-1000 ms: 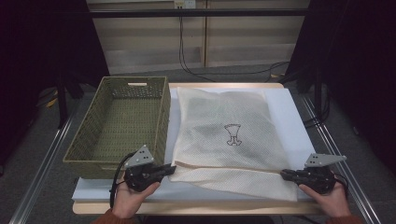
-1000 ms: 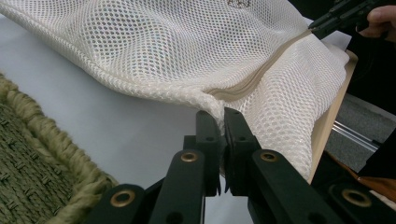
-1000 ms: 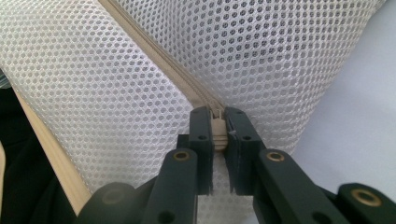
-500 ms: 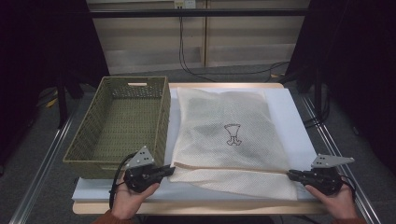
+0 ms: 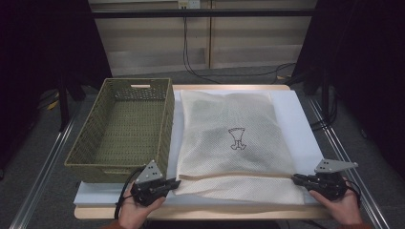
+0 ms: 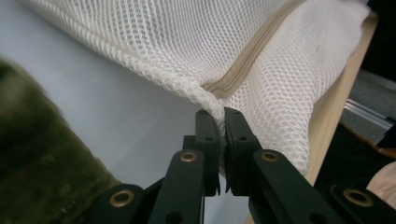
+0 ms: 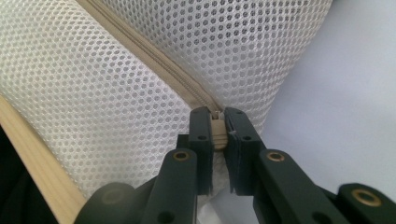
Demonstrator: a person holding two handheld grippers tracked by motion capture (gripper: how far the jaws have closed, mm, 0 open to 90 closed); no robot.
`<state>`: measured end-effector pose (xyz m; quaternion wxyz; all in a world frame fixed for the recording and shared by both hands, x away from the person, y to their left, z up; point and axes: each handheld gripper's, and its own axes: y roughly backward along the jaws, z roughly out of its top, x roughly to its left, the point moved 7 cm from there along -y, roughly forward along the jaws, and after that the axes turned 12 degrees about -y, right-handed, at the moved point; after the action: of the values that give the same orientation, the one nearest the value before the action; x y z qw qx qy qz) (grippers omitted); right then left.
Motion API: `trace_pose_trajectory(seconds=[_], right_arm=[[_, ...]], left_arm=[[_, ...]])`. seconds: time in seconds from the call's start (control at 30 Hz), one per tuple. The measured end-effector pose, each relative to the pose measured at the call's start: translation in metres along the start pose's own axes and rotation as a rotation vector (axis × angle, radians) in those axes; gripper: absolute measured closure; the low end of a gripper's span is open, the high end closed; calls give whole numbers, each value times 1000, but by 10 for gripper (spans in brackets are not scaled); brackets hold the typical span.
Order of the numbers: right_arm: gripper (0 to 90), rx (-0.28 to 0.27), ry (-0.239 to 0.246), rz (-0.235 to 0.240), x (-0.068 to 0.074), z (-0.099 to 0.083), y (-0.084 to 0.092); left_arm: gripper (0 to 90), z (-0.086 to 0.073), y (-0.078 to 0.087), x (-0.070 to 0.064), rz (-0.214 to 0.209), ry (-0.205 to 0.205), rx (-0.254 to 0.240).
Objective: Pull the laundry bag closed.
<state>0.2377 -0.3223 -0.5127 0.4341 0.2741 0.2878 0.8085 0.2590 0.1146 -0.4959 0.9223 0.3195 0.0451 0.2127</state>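
Observation:
A white mesh laundry bag with a small dark print lies flat on a white board. A beige zipper runs across it near the front edge. My left gripper sits at the bag's front left corner. In the left gripper view the left gripper is shut on the mesh edge just beside the zipper's end. My right gripper is at the front right end of the zipper. In the right gripper view the right gripper is shut on the beige zipper pull.
An olive woven basket stands empty to the left of the bag, close behind my left gripper. The wooden table edge runs just in front of both hands. Metal rails flank the table.
My left gripper has sunk a little toward the table, still holding the bag's corner. The right gripper has barely shifted.

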Motion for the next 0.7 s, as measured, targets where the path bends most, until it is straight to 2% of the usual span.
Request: trace_pose_trajectory(seconds=[0.07, 0.1, 0.13, 0.2, 0.27, 0.3, 0.33, 0.47, 0.57, 0.6, 0.63, 0.67, 0.7], right_arm=[[826, 0, 12, -9, 1, 0, -3], [826, 0, 12, -9, 1, 0, -3], [825, 1, 10, -11, 1, -1, -5], [824, 1, 18, -19, 2, -2, -6], [820, -3, 32, -17, 2, -1, -8], [820, -3, 32, -17, 2, -1, -8], [816, -8, 33, -7, 4, -2, -10], [794, -8, 31, -2, 5, -2, -12], [782, -9, 52, -5, 6, -3, -13], [761, -8, 46, -4, 7, -3, -13], [761, -8, 46, -4, 7, -3, -13], [712, -12, 31, 10, 8, -3, -13], [638, -21, 5, 37, 8, -3, -12]], left_arm=[[860, -3, -3, -1, -3, 5, 4], [860, -6, -6, -1, 8, 7, 5], [857, -13, -13, -4, 3, 10, 33], [841, -16, -17, -7, 19, -11, 71], [815, -16, -19, -7, 23, -19, 70], [815, -16, -20, -6, 41, -33, 85], [743, -18, -25, -6, 61, -44, 103], [692, -19, -28, -2, 67, -18, 111], [685, -19, -28, -2, 68, -24, 100], [647, -20, -27, -1, 91, -18, 108], [587, -20, -27, -1, 91, -18, 108], [587, -20, -25, -1, 85, -20, 107], [562, -19, -25, -2, 77, -9, 86]])
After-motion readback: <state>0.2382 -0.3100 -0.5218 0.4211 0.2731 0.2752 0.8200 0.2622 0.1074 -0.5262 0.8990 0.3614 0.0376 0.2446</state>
